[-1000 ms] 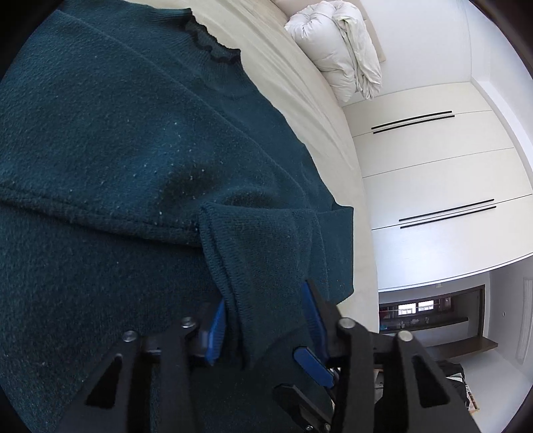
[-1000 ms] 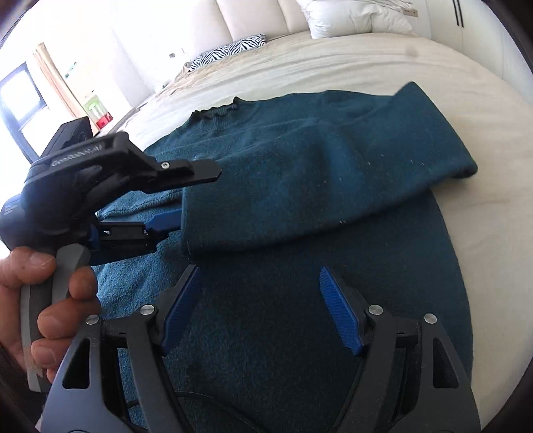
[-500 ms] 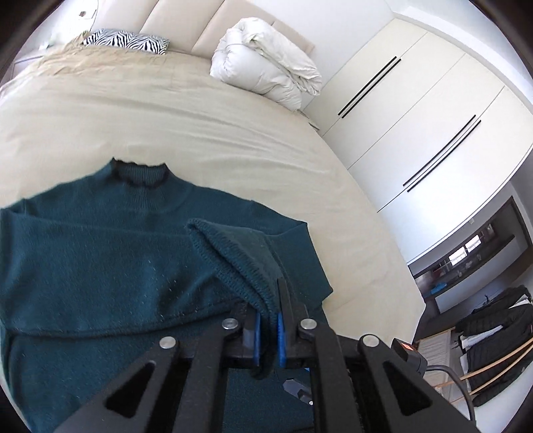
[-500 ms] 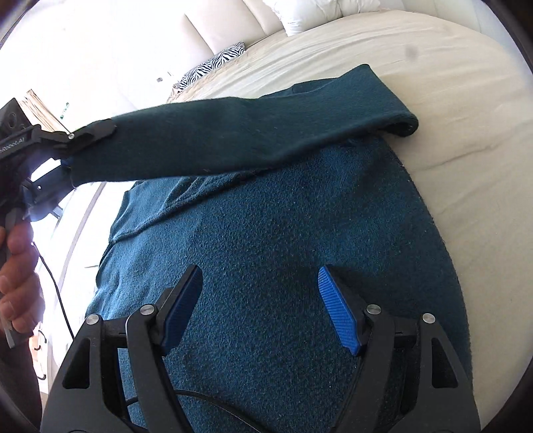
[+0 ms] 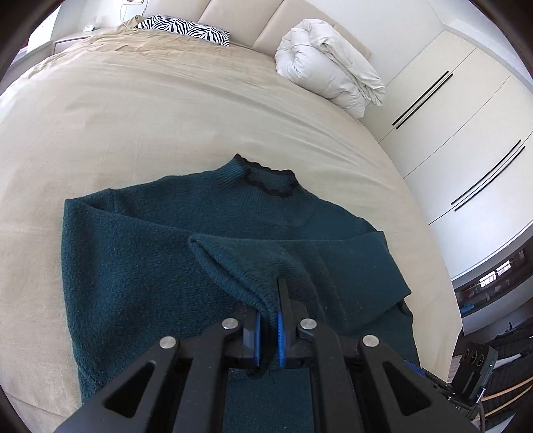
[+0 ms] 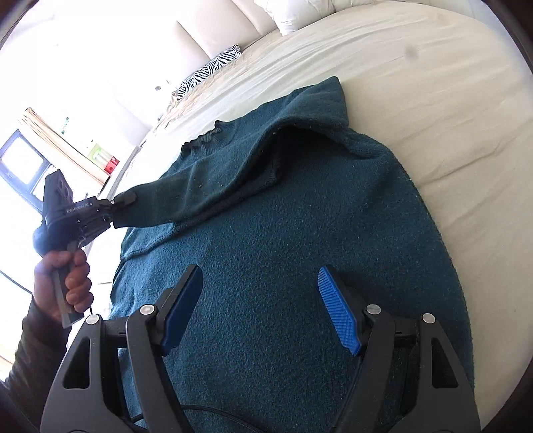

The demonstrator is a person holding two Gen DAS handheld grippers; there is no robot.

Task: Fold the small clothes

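Where a beige bed (image 5: pixel 166 110) fills the room, a zebra-print pillow (image 5: pixel 185 28) and a rolled white duvet (image 5: pixel 329 76) lie by the padded headboard, with white wardrobe doors (image 5: pixel 466 133) to one side. A teal sweater (image 5: pixel 133 266) lies spread flat on the bed. The left claw (image 5: pixel 268 328) is clamped on the sweater's sleeve cuff (image 5: pixel 246 276), lifting the sleeve clear of the body. The right claw (image 6: pixel 260 309) hovers over the sweater's lower body, its 2 blue pads (image 6: pixel 336 309) wide apart and holding nothing.
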